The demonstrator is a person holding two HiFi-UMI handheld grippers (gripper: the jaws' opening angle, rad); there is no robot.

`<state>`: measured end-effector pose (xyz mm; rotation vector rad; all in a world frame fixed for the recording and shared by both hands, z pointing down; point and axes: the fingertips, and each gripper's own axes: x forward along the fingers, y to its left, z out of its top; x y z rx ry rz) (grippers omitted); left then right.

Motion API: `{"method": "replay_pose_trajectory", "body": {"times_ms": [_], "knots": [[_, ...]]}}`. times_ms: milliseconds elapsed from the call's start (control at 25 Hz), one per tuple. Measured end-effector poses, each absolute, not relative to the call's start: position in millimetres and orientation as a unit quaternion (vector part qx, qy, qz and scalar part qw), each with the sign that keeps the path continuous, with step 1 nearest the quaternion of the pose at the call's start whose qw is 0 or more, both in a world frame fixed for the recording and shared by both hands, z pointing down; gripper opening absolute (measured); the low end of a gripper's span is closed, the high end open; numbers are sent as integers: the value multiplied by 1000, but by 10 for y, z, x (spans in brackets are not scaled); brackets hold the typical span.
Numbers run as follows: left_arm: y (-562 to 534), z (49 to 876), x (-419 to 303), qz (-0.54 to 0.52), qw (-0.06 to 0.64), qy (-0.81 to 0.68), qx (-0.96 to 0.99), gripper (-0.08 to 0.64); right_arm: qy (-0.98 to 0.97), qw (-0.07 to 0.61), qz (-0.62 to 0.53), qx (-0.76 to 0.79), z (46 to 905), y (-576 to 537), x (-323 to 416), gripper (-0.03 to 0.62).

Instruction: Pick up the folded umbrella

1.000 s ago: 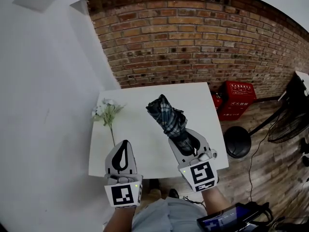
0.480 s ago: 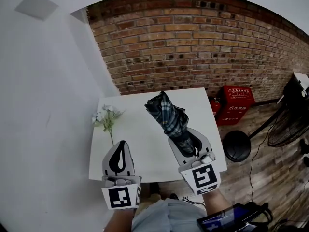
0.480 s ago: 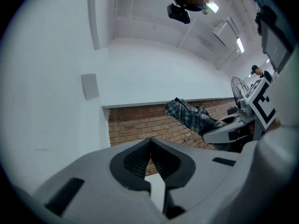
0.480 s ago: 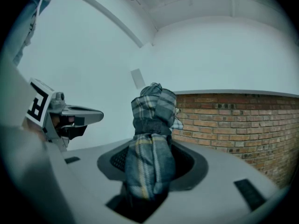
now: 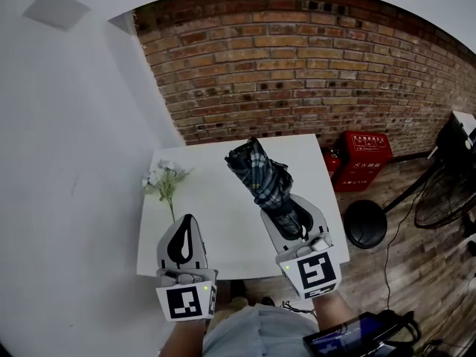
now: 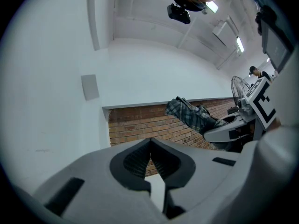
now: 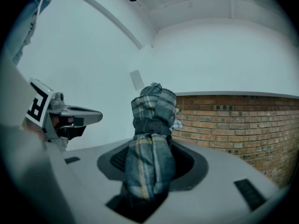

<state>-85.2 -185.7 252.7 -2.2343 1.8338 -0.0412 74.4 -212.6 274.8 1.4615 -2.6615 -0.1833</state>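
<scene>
Plaid fabric clamped: the right gripper [image 5: 285, 213] grips the folded umbrella [image 5: 262, 175], which points to 11 o'clock over the white tabletop [image 5: 223, 199]. The left gripper [image 5: 189, 220], at 7 o'clock, has its jaws together and empty.

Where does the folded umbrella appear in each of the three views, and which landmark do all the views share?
Head view: umbrella just right of centre, over the table.
Left gripper view: umbrella right of centre, in front of the bricks.
Right gripper view: umbrella at centre, clamped between the jaws.
Shared landmark: brick wall, behind the umbrella in every view.
</scene>
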Motion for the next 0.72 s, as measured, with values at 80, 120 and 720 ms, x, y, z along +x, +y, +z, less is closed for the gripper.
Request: {"method": "replay_pose_trajectory", "body": {"times_ms": [80, 120, 720], "knots": [[-1866, 2535, -856, -15, 125, 629, -767, 8, -873, 50, -62, 481, 2741, -2126, 744, 193], [-1870, 2546, -860, -16, 125, 628, -768, 8, -873, 50, -63, 481, 2741, -2126, 739, 193], [-1856, 2541, -846, -19, 122, 629, -767, 8, -875, 50, -70, 477, 2706, -2100, 717, 193]]}}
